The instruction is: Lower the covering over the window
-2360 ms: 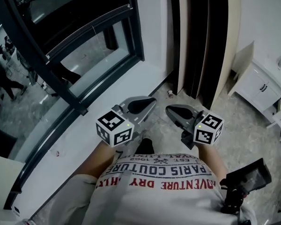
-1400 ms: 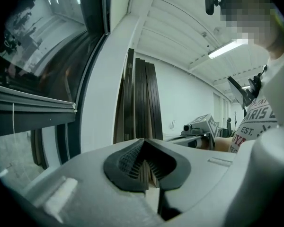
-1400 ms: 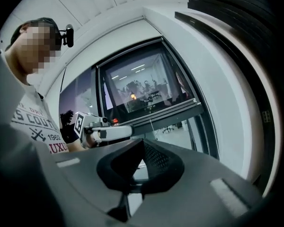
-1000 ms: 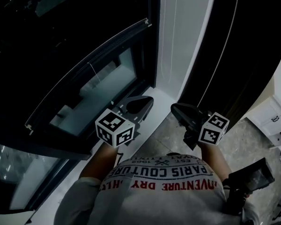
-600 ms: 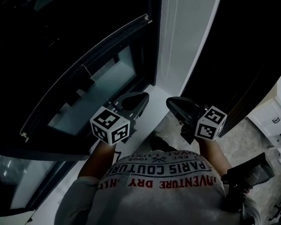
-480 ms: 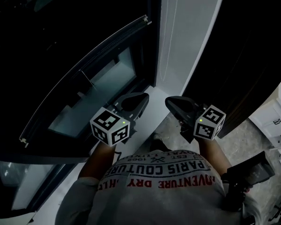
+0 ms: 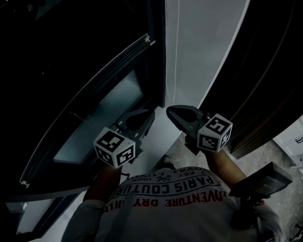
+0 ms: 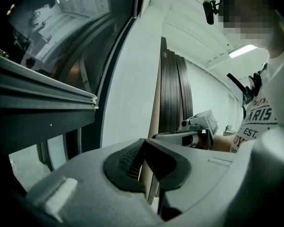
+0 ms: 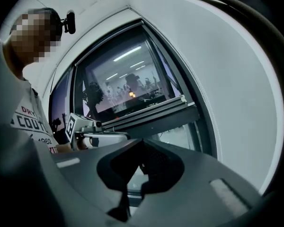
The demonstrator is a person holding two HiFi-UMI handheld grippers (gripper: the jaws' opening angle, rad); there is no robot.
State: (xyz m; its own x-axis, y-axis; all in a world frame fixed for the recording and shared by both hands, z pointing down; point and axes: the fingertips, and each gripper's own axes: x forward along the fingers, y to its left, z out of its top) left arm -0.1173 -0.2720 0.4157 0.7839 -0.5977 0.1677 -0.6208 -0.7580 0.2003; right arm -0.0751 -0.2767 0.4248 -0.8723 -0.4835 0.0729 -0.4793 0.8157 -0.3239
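Observation:
The dark window (image 7: 65,44) fills the left of the head view, with a grey metal rail (image 7: 91,97) slanting across it. A thin cord (image 7: 177,44) hangs down the white wall strip (image 7: 207,39) beside the frame. My right gripper (image 7: 172,111) is shut and empty, its tip just below the cord's lower end. Close to its left, over the sill, my left gripper (image 7: 141,116) is also shut with nothing in it. The left gripper view shows its closed jaws (image 8: 143,143) and the rail's end (image 8: 92,103). In the right gripper view, closed jaws (image 9: 141,143) point at the rail (image 9: 151,110).
A dark curtain (image 7: 272,59) hangs right of the wall strip. Low at the far right stands a white cabinet (image 7: 298,140). A black device (image 7: 260,180) sits at the person's right hip. The white sill (image 7: 151,150) runs under the grippers.
Both grippers have moved forward and up toward the wall strip, still shut. The right one now sits under the cord. The head view has tilted up along the window.

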